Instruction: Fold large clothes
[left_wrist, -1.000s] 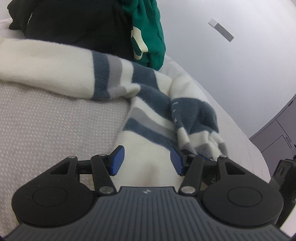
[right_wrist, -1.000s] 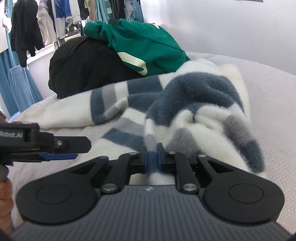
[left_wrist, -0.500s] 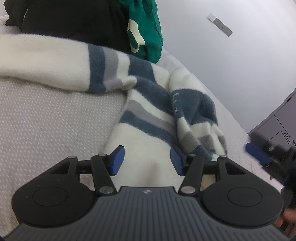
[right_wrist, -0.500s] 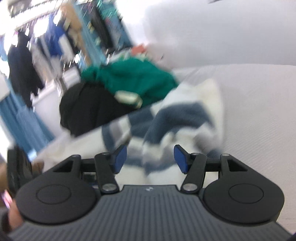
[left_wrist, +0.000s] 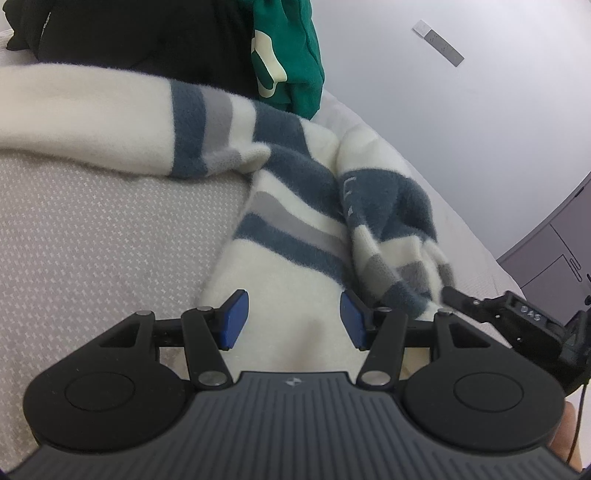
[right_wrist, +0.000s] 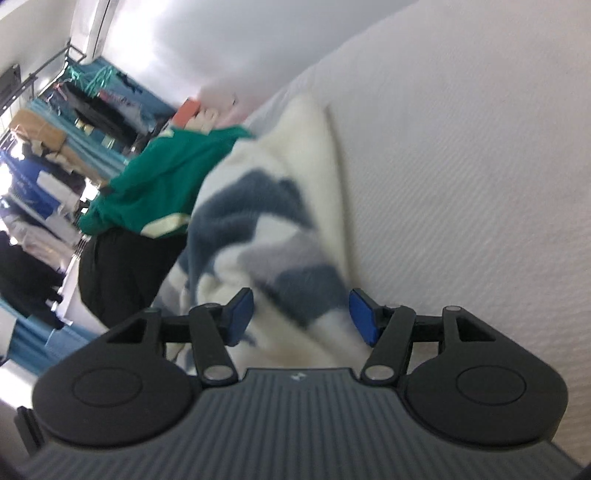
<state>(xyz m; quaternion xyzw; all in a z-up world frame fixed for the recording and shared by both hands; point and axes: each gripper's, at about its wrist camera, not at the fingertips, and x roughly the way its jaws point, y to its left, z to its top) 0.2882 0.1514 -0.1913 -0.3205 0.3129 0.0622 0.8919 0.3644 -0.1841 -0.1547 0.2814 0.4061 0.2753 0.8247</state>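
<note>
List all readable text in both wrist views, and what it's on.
"045", last character unsure: number on the right gripper body.
Stitched marks on the striped sweater: unreadable.
Print on the grey wall strip: too small.
Cream patch on the green garment: no legible letter.
Right wrist view: nothing legible.

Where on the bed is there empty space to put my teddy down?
Bare bedcover lies left of the striped fleece, below its sleeve. More bare bedcover lies on its other side. It is crowded behind, where the black garment and green garment are piled.
</note>
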